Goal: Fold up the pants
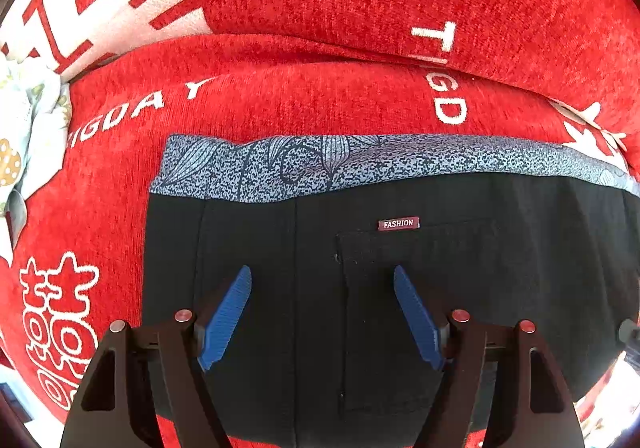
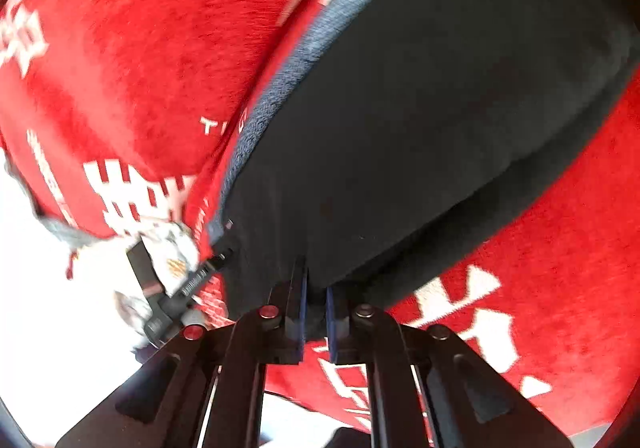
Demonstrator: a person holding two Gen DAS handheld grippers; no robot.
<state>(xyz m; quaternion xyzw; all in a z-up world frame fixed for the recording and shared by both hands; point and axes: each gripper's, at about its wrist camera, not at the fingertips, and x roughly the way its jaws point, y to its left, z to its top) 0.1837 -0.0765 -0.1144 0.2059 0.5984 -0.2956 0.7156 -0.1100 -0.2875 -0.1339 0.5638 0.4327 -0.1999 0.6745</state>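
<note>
Black pants (image 1: 360, 288) lie flat on a red blanket (image 1: 320, 96), their blue patterned waistband (image 1: 320, 164) along the far edge and a "FASHION" tag (image 1: 399, 224) near it. Over them the left gripper (image 1: 322, 318) hangs with fingers spread wide. The right gripper (image 2: 315, 302) pinches a pants edge, lifting the blurred cloth.

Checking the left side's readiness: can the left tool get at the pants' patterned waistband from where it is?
Probably yes. The left tool is open over the black pants, and nothing lies between it and the patterned waistband ahead.
</note>
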